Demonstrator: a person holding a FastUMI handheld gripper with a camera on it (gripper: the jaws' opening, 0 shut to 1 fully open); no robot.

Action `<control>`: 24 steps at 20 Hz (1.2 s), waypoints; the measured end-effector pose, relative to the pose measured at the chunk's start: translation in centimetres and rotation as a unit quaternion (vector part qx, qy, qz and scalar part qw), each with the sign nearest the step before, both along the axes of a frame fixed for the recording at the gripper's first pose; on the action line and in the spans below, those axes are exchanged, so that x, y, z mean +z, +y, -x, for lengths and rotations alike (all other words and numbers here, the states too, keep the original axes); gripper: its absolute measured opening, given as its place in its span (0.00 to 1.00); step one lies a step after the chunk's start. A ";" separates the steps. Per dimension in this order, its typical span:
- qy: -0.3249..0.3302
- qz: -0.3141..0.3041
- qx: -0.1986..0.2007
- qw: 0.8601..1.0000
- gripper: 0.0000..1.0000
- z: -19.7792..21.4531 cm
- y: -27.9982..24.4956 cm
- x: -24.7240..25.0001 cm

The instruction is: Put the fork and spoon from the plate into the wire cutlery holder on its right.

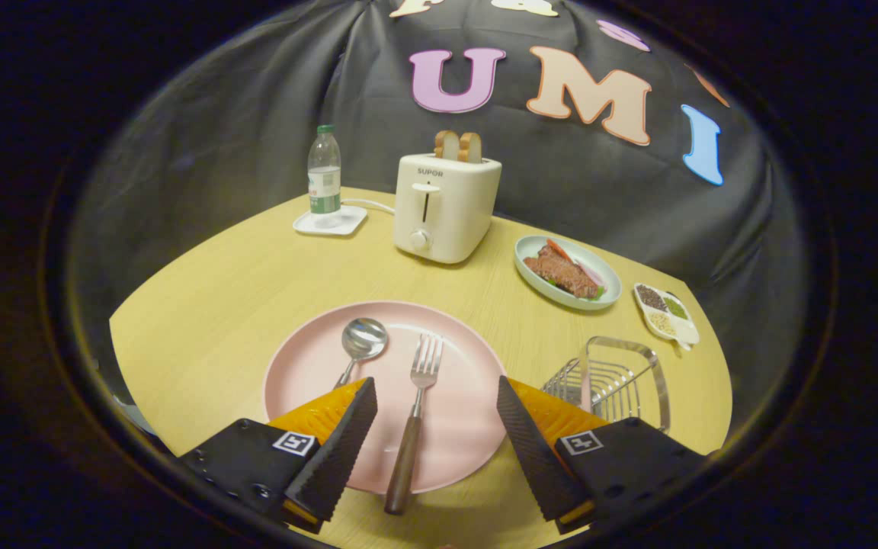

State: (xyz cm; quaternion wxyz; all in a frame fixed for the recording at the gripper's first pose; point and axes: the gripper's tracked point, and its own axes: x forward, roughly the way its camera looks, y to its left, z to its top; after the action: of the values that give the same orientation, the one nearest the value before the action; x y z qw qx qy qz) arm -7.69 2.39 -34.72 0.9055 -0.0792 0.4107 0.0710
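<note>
Claw (437, 396) is held wide open, nothing gripped. Fork (414, 415) is seen btwn its fingers on plate (309, 366), spoon (360, 343) alongside; wire holder (618, 377) sits nearby on bench (218, 305).

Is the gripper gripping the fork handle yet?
Apart. The gripper view shows the open gripper with pink plate visible on both sides of the fork handle.

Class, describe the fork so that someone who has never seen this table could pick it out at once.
Start at the round pink plate at the near edge of the wooden table. Two utensils lie on it, and the open gripper hovers with the metal fork with a dark wooden handle between its fingers. Unlike the silver spoon beside it, the fork has tines rather than a round bowl.
</note>
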 end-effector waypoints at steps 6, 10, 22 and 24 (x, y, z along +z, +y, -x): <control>0.043 0.010 0.016 0.999 0.99 1.1 0.3 -2.3; 0.063 0.013 0.026 0.998 0.78 1.9 0.7 -3.1; 0.090 0.019 0.015 0.996 0.16 2.0 0.4 -3.5; 0.096 0.010 0.012 0.995 0.10 2.1 0.6 -3.4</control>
State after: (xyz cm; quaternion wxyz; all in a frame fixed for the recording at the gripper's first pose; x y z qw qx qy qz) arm -9.80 2.96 -38.16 0.8602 -0.0863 0.4954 0.0850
